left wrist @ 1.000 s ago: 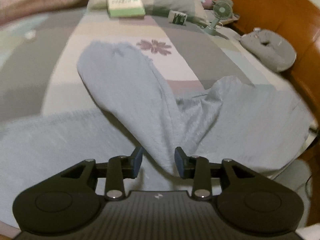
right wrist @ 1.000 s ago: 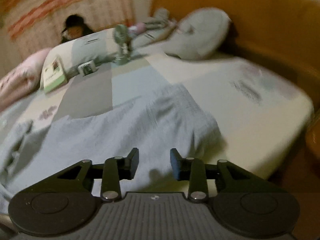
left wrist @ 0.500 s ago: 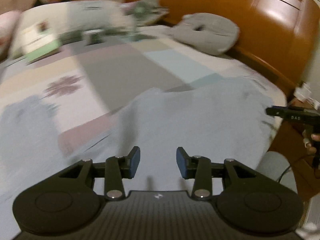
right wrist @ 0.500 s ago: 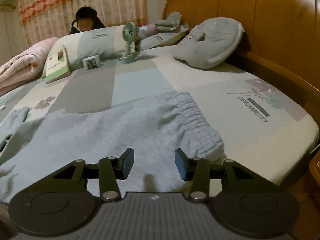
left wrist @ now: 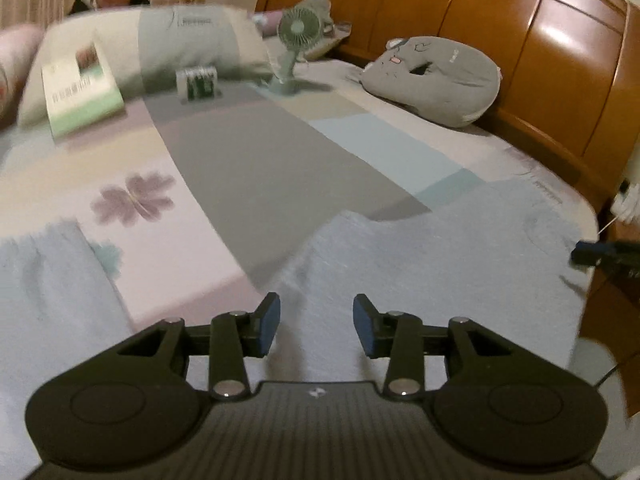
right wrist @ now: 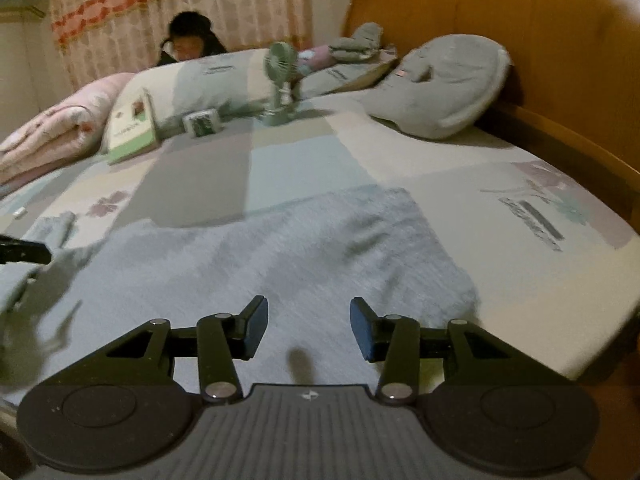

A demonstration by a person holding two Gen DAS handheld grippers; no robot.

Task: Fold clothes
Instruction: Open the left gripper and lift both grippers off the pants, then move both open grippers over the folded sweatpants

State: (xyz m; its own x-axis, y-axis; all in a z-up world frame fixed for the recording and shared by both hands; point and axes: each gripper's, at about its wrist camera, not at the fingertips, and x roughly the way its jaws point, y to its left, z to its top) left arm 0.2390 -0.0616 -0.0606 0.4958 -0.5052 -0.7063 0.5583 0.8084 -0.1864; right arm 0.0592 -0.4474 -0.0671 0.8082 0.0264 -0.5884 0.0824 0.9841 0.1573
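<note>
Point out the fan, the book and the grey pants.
fan (right wrist: 281, 63): right wrist view, on its round grille.
book (left wrist: 78, 90): left wrist view, middle of its cover.
grey pants (right wrist: 280, 252): right wrist view, middle of the fabric.

pale grey-blue trousers (right wrist: 280, 248) on pastel patchwork sheet (right wrist: 312, 160) with mauve flowers.

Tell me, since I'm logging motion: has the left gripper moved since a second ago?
Yes. The left gripper swung right: the headboard now fills its view.

left hand-held gripper (left wrist: 316, 330) agape, right hand-held gripper (right wrist: 307, 330) too — both empty
</note>
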